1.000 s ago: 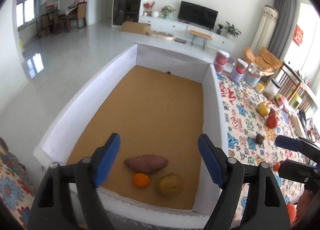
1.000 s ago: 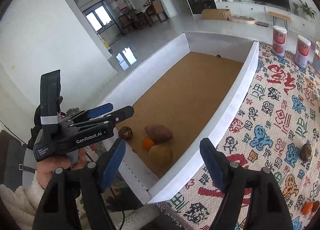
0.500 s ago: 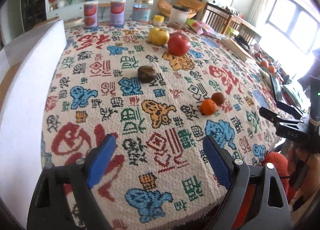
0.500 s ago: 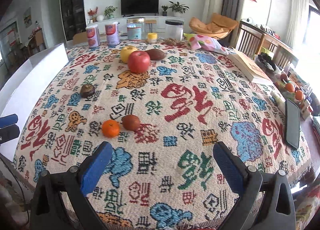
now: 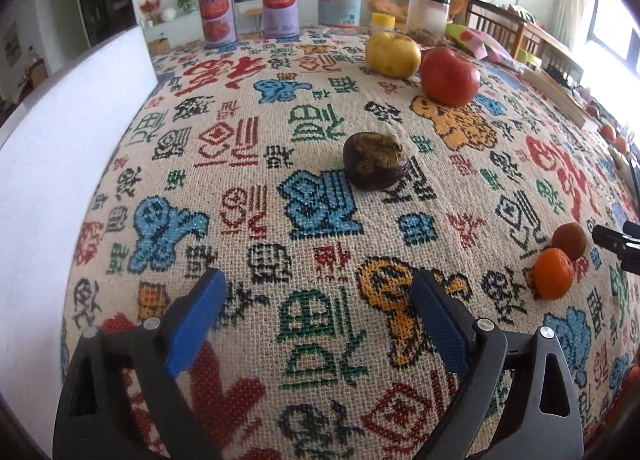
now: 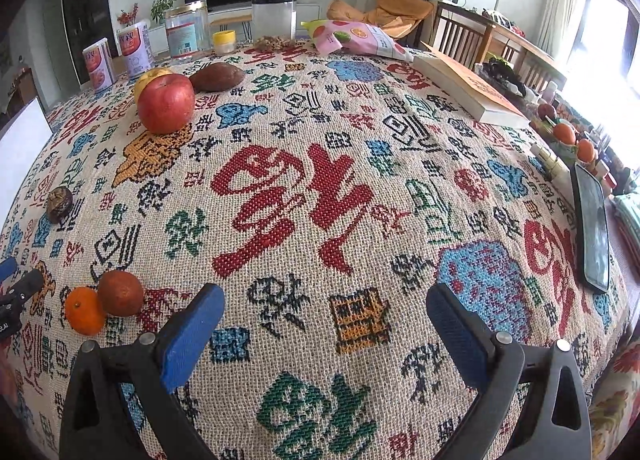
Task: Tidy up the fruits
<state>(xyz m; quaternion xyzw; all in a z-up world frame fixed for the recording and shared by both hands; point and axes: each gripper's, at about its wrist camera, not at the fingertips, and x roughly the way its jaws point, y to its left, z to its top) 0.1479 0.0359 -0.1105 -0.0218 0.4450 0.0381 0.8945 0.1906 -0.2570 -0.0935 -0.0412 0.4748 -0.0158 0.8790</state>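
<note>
On the patterned tablecloth (image 5: pixel 312 332) lie a dark wrinkled fruit (image 5: pixel 375 161), a red apple (image 5: pixel 449 76), a yellow apple (image 5: pixel 393 53), a small orange (image 5: pixel 553 273) and a brown round fruit (image 5: pixel 569 240). My left gripper (image 5: pixel 316 320) is open and empty, low over the cloth in front of the dark fruit. My right gripper (image 6: pixel 324 332) is open and empty. In the right wrist view the orange (image 6: pixel 85 310) and brown fruit (image 6: pixel 120 292) lie at the left, with the red apple (image 6: pixel 165 102), a sweet potato (image 6: pixel 217 77) and the dark fruit (image 6: pixel 59 203) farther off.
The white box wall (image 5: pixel 60 163) runs along the table's left side. Cans (image 5: pixel 217 15), jars (image 6: pixel 274 19) and a snack bag (image 6: pixel 352 37) stand at the far edge. A book (image 6: pixel 472 91) and a phone (image 6: pixel 593 232) lie on the right.
Both grippers swung from the box to the table, then moved closer over the cloth. The left now faces the dark fruit; the fruits look larger.
</note>
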